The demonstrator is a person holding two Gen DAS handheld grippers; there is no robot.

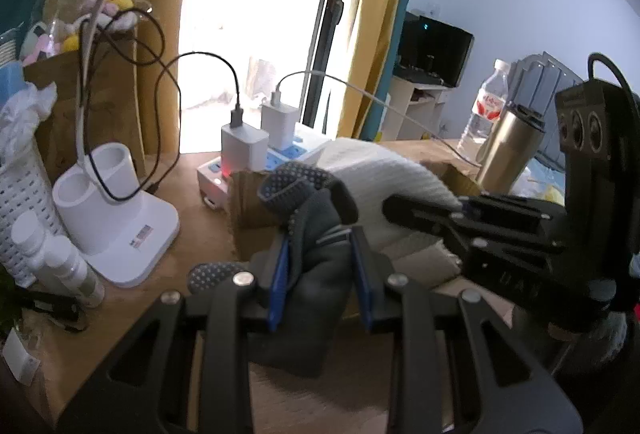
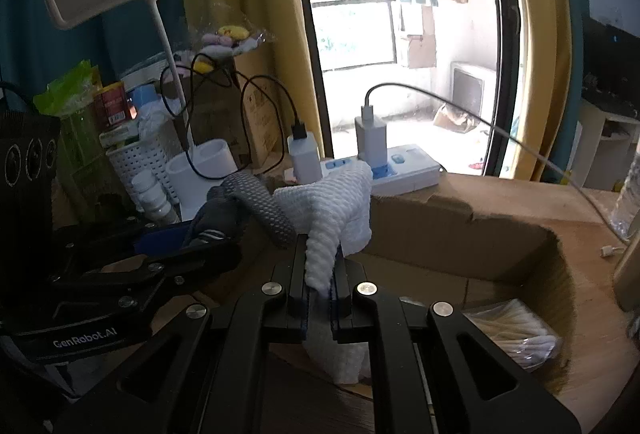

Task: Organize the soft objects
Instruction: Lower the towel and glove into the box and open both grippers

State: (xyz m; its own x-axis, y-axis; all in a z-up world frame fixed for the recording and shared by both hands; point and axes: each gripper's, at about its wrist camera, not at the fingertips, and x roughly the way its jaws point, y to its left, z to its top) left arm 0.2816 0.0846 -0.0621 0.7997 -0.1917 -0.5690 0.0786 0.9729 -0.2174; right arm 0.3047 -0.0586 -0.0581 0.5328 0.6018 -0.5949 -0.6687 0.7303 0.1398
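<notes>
Left hand-held gripper [image 1: 320, 266] clamps a grey sock [image 1: 316, 230]; right hand-held gripper [image 2: 320, 286] pinches a white knit cloth [image 2: 336, 210]. Both hang over the open cardboard box [image 2: 460, 222] on the counter [image 1: 200, 234], likely so they drop inside.

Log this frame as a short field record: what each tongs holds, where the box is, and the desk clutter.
left tongs: shut on gray dotted sock
right tongs: shut on white knit cloth
cardboard box: open, below both tongs, a wrapped pack inside
power strip: behind the box, two chargers plugged in
desk lamp base: left of the box
steel tumbler: right, by a water bottle
</notes>
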